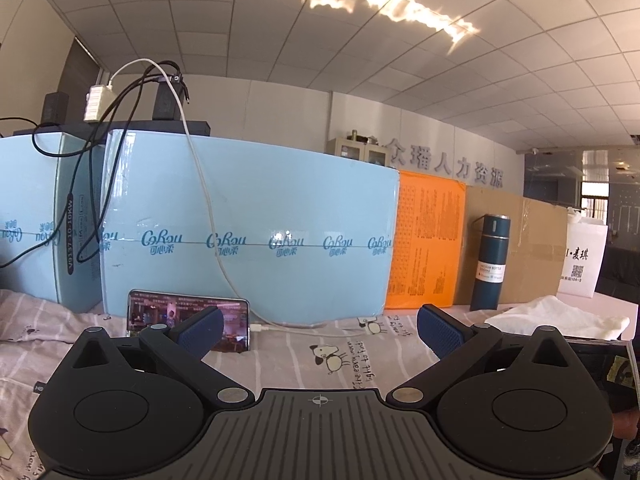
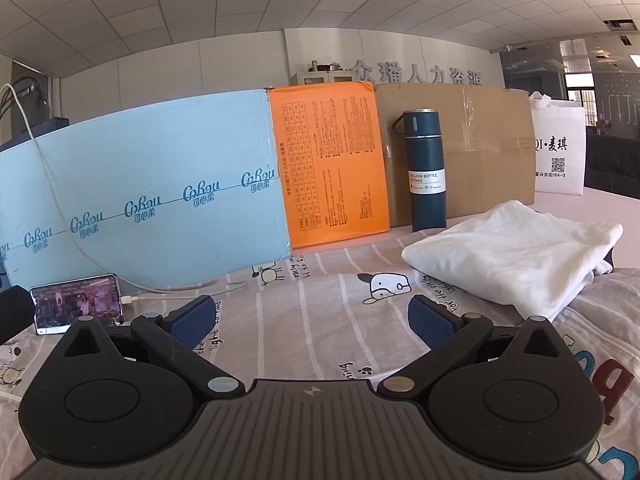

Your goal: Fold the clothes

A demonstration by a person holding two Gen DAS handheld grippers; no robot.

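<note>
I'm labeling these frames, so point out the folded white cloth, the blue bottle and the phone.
folded white cloth [image 2: 508, 252], right wrist view, top layer.
blue bottle [image 2: 427, 168], right wrist view, white label.
phone [image 1: 188, 322], left wrist view, lit screen.

Ahead of the claw, the teal flask [image 2: 425, 170] reads "VACUUM BOTTLE 500ml"; the blue carton [image 2: 160, 200] left of it repeats "CoRou"; the white bag [image 2: 558, 152], far right, shows "104-3".

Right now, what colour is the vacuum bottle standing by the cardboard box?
Dark teal blue, with a white label; the vacuum bottle shows best in the right wrist view.
</note>
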